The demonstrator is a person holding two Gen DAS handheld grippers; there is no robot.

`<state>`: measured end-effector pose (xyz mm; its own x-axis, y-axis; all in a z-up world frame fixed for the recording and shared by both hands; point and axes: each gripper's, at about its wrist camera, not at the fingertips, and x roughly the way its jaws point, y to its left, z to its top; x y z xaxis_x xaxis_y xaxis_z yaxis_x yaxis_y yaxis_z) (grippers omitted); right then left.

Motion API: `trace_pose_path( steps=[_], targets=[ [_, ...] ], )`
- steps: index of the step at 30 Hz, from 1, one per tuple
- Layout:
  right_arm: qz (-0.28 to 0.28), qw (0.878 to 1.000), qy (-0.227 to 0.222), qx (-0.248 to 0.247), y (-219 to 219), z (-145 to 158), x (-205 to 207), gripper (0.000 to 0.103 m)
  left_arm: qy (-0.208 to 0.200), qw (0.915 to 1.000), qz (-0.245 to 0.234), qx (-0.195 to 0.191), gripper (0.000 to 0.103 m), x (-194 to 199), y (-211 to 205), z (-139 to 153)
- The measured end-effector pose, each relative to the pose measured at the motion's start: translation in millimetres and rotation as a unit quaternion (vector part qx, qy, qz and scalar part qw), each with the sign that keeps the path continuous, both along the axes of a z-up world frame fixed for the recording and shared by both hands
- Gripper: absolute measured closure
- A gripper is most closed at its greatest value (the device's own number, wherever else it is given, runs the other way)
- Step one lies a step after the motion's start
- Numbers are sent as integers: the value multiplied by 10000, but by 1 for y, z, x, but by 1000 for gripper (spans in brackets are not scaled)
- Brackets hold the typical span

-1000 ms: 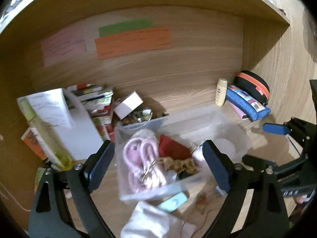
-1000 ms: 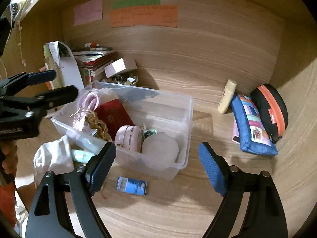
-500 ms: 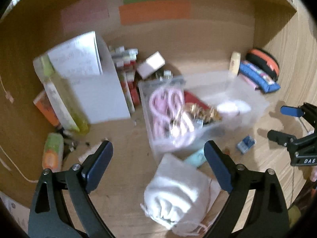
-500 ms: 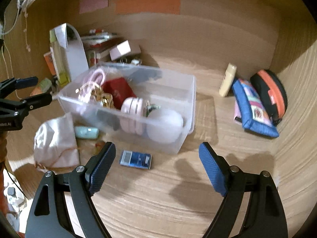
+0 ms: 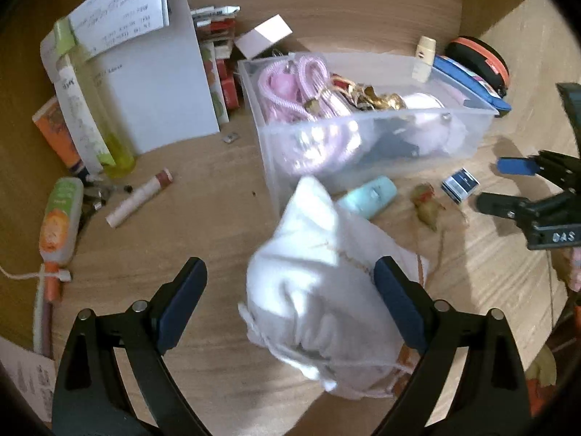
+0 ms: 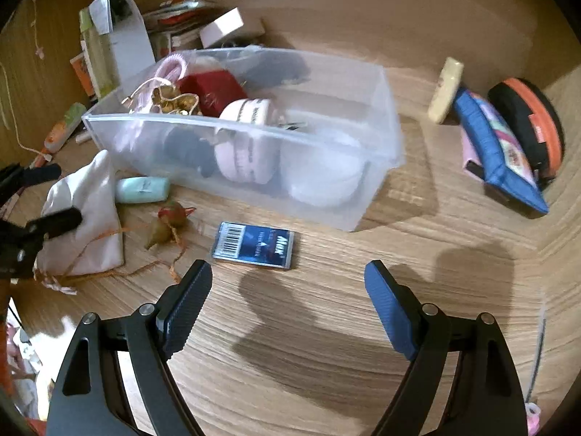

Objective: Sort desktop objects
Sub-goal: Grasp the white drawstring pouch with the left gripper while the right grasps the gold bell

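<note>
Both claws open, nothing between the pads. Left claw [image 5: 290, 309] hangs over the white drawstring pouch [image 5: 319, 290], which lies on the tabletop [image 6: 326, 327] just in front of the clear bin [image 6: 385, 109]. Right claw [image 6: 288, 301] sits low, near the blue card pack [image 6: 254, 245], which lies flat and apart from the bin's front wall.

Likely step: pick up loose items for the bin.
- Pouch: soft, will sag; close on its bulk, not on the cord.
- Card pack: thin and flat; pads should take its 2 long edges close to the wood, or it may slide.

Bin contents: pink cord bundle [image 5: 294, 87], red box [image 6: 212, 91], gold trinkets [image 6: 170, 100], pink round case [image 6: 247, 141], a white round item, something dark.

Outside it: mint tube [image 6: 143, 189], small tasselled charm [image 6: 167, 221].
</note>
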<state>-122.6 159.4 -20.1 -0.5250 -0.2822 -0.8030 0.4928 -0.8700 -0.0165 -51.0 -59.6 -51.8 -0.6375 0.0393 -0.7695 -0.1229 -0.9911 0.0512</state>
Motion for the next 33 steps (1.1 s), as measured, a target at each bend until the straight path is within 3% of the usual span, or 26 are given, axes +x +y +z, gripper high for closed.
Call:
trace_pose_path(
  steps=[5, 8, 11, 19, 23, 28, 33],
  targets=[
    [277, 9993, -2, -257, -21, 3, 4, 22, -103, 9997, -147, 149, 9, 8, -1, -2],
    [608, 9979, 74, -228, -39, 7, 8, 36, -330, 9985, -388, 182, 9, 9, 5, -10],
    [836, 9965, 36, -88, -57, 3, 9, 41, -316, 9986, -432, -34, 9, 11, 12, -15],
    [1088, 9939, -157, 116, -81, -13, 3, 64, -385, 9985, -328, 208, 9, 3, 4, -9],
    [1147, 9933, -153, 66, -82, -12, 3, 86, -449, 9983, -349, 128, 9, -6, 11, -7],
    [1045, 9945, -69, -81, -72, -4, 10, 86, -766, 9963, -352, 186, 7, -21, 17, -15],
    [830, 9961, 195, -225, -46, 14, 19, 86, -740, 9966, -225, 294, 5, -26, 15, -15]
  ],
)
